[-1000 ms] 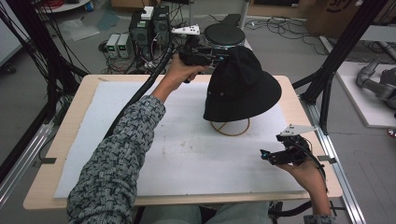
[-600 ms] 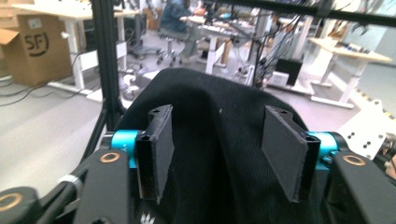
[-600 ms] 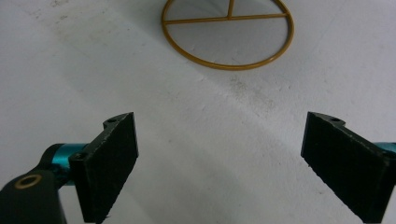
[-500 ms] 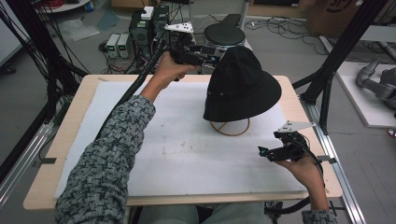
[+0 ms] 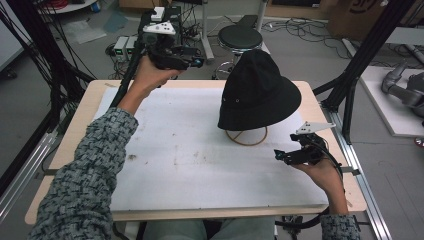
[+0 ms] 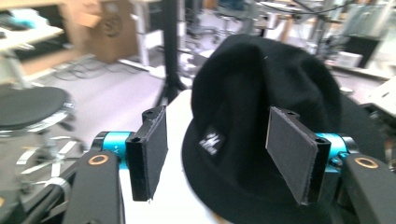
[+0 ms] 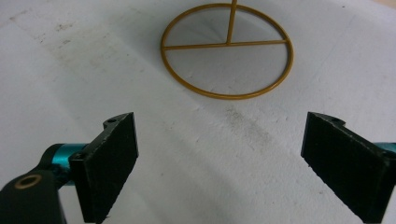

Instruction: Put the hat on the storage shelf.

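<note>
black fabric bucket hat (image 5: 259, 92) sits on a gold wire stand (image 5: 246, 136) at the right rear of the white-topped bench (image 5: 175, 150). left gripper (image 5: 195, 62), raised left of the hat and aimed level at its crown, jaws just opened, nothing between them. right gripper (image 5: 278, 156), nearer the stand base, rests low, jaws wide and empty.

Pretty clearly a robotics lab: black frame struts (image 5: 367, 52) around the table (image 5: 75, 130), cables (image 5: 310, 30) all over the floor, power boxes (image 5: 125, 46), cardboard boxes (image 5: 360, 15).
</note>
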The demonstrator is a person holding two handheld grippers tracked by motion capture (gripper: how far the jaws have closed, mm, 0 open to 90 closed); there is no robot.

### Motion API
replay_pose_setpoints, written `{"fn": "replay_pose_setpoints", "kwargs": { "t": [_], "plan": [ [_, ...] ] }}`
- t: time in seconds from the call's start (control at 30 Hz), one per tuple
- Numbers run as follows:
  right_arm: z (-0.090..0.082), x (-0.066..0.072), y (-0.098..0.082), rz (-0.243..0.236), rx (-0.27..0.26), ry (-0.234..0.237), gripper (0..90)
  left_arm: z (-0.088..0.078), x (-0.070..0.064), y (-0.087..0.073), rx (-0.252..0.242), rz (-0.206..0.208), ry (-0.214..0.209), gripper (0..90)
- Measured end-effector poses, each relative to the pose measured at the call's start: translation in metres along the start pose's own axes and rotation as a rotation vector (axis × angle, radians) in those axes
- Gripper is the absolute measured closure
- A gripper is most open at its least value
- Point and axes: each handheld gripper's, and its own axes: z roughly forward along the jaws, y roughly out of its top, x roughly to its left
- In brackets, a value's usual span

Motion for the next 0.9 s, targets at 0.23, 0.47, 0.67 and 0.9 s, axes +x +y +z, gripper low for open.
{"fn": "replay_pose_setpoints", "kwargs": {
  "t": [0.23,0.47,0.67,0.9],
  "plan": [
    [0.001,-0.001,0.002,-0.001,-0.004,0.002,10.6,-0.04,0.001,-0.025,0.002,-0.019,0.099,34.9],
    [0.0,-0.004,0.001,0.006,-0.014,0.002,10.6,-0.075,-0.003,-0.053,0.036,-0.026,0.181,28.1],
    [0.0,-0.005,0.003,0.011,-0.022,0.009,10.6,-0.1,-0.015,-0.084,0.04,-0.03,0.234,27.8],
    [0.003,-0.006,0.005,0.01,-0.018,0.01,10.6,-0.123,-0.019,-0.12,0.056,-0.081,0.287,27.7]
  ]
}}
